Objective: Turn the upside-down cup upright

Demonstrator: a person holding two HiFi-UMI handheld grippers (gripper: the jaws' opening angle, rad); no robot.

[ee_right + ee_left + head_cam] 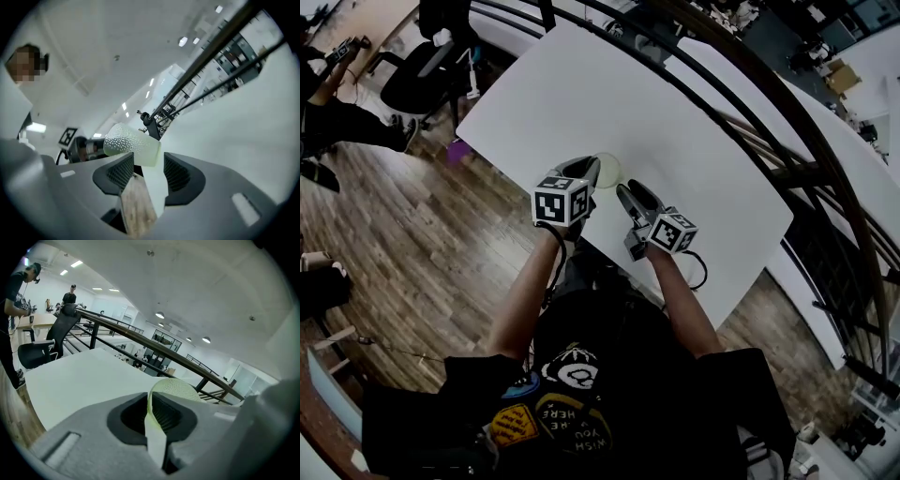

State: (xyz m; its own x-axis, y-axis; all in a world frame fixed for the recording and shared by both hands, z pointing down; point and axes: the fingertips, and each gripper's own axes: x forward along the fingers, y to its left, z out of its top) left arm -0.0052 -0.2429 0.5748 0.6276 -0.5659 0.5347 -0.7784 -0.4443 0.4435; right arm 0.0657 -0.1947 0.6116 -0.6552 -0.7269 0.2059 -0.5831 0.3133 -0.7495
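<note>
The cup (607,171) is pale yellow-green with a dimpled wall, and it hangs tilted just above the white table (581,94). My left gripper (592,171) is shut on its rim. In the left gripper view a thin strip of the cup's wall (176,389) is pinched between the jaws of that gripper (157,404). My right gripper (625,192) is just right of the cup and rolled onto its side. In the right gripper view the cup (131,143) lies on its side just beyond the partly open jaws of that gripper (145,168), and the pads are not pressing on it.
A dark curved railing (741,103) runs along the table's far side. A black office chair (422,66) and a person (328,103) are at the left on the wooden floor (422,244). The table's near edge is right under my grippers.
</note>
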